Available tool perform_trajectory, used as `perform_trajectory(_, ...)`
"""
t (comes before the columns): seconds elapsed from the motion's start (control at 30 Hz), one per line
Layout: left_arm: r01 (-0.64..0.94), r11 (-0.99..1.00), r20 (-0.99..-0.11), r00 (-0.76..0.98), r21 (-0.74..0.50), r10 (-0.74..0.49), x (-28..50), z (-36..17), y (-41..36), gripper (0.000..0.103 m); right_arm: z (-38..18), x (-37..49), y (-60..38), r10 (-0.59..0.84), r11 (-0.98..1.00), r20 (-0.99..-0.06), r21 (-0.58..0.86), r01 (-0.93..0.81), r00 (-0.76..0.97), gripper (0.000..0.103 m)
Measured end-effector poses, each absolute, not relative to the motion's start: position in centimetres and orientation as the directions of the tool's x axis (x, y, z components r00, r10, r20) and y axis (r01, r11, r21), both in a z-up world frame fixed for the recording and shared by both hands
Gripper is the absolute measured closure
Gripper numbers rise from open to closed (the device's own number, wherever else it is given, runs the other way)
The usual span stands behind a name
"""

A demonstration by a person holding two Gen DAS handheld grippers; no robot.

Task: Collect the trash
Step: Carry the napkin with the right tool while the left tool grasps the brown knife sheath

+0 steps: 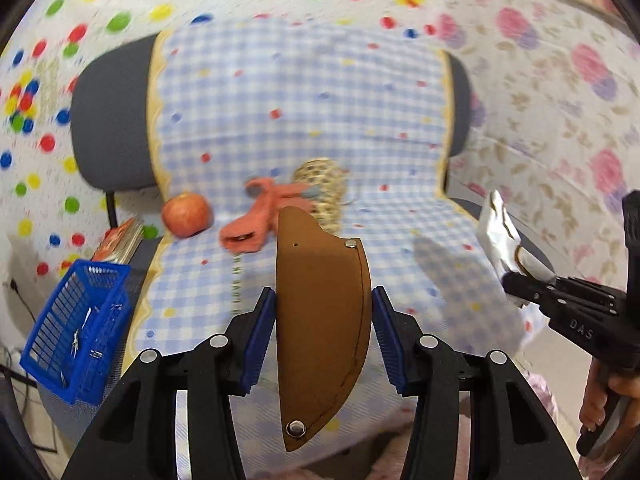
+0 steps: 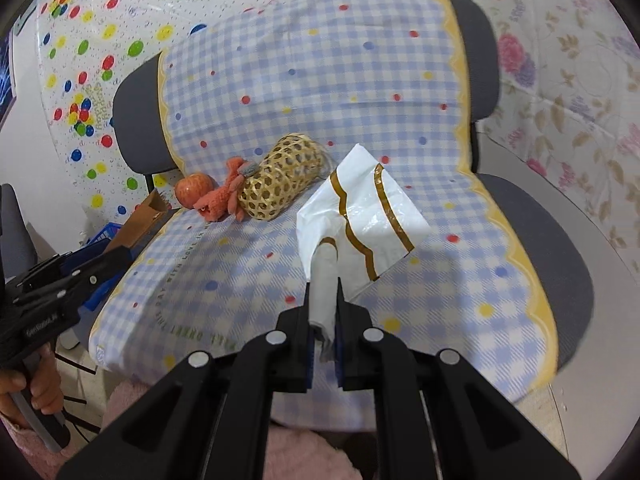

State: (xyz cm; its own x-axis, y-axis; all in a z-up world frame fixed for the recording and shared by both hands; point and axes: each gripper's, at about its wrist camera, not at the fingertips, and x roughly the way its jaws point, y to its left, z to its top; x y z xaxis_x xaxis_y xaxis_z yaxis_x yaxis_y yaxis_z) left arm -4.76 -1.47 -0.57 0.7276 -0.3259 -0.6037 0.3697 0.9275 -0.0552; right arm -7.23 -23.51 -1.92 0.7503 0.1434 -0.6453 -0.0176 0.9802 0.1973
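Left tool [image 1: 324,312] is clamped across a brown leather sheath with rivets and stitching [image 1: 324,320], blue pads bearing on both of its edges; right tool [image 2: 323,316] is pinched nearly closed on the twisted neck of a white plastic bag with brown stripes [image 2: 360,216]. We read the step as carry: both pieces are lifted clear of the blue-and-white checked cloth over the grey office chair [image 2: 360,92], neither deposited yet. Likely target is the blue plastic slatted basket [image 1: 76,328] low beside the chair, though we can't confirm it's the bin. Next move, in our judgement, calls for swinging the left load over that basket before releasing, then bringing the bag across without snagging the chair edge. Left view shows the basket's inside with a few small bits in it, plus the right tool and bag edge-on at far right; the right view gives only a sliver of blue there. Right view is the sharper one: it resolves the woven bamboo cage [image 2: 280,176], orange plush toy [image 2: 224,196] and red apple [image 2: 194,192] at the seat's back, which the left view smears.
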Motion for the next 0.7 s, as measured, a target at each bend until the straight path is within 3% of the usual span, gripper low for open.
perform_trajectory(0.3,0.529,0.847,-0.563,0.685,-0.053,-0.463,-10.2,0.7,-6.5,0.054,-1.7,-15.0,-26.6,0.046,0.982,-0.639,0.171,0.084,0.768,0.095)
perform_trajectory(0.7,0.704,0.708,-0.585,0.551,-0.056,-0.595,-17.6,-2.5,-13.7,0.053,-5.3,-25.3,-30.6,-0.104,0.951,-0.703,0.138,0.278,0.704,0.094)
